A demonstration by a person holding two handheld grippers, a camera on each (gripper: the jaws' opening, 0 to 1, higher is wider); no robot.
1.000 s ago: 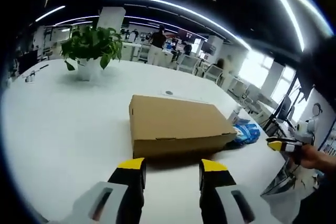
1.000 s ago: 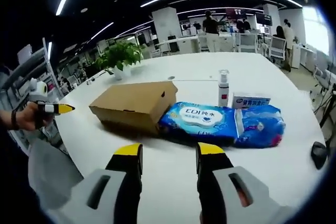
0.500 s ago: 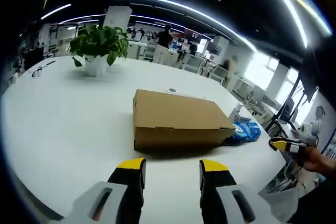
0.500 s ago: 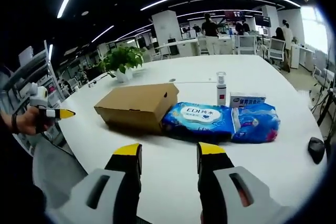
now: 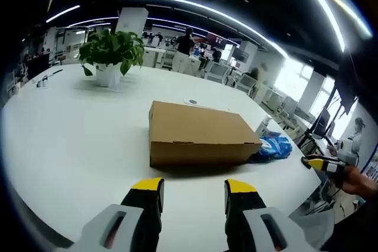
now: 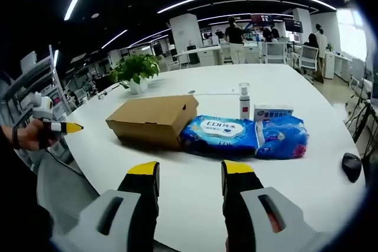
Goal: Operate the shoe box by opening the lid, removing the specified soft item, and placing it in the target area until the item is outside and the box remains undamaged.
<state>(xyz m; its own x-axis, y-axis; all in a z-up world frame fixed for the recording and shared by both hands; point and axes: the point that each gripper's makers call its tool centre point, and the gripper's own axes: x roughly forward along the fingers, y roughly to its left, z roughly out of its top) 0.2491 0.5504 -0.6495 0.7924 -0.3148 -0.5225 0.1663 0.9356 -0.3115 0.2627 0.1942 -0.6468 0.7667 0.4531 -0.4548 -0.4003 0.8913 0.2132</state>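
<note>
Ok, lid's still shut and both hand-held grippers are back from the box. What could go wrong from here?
1. The shoe box lies against the blue wipes pack; lifting the lid may shove that pack toward the pump bottle behind it.
2. The cardboard looks thin, so a hard pinch on the lid edge could crease or tear it.
3. Nothing braces the box on the smooth white table, so it may slide.

Shoe box [image 5: 198, 140]: matt brown cardboard. Table [image 5: 71, 128]: smooth white, slight sheen. Wipes pack [image 6: 220, 134] beside box: glossy blue plastic film, wrinkled.
</note>
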